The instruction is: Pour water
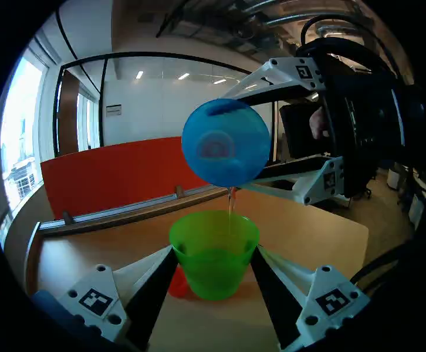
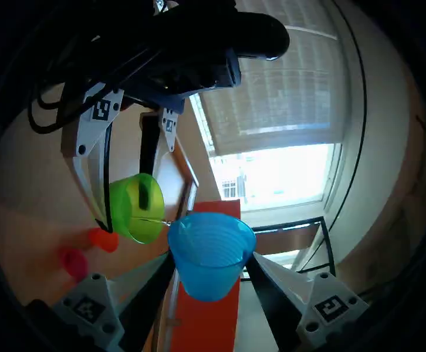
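The left gripper (image 1: 212, 253) is clenched on the green cup (image 1: 216, 273), upright at the near table (image 1: 313, 232). To its right, the right gripper (image 2: 210, 259) grasps the tipped blue cup (image 1: 226, 142). A thin water stream (image 1: 230, 206) shows pouring in progress. Next step: level the blue cup before overflow.

The green cup (image 1: 214, 264) is filling the gap between the fingers of the left claw (image 1: 213, 251). Above that claw, the blue cup (image 1: 225, 150) and the right claw (image 2: 211, 264) gripping it are blocking the way up. A red thing (image 1: 178, 283) is sitting just left of the green cup. Ahead and right, the table (image 1: 313, 234) is lying bare.
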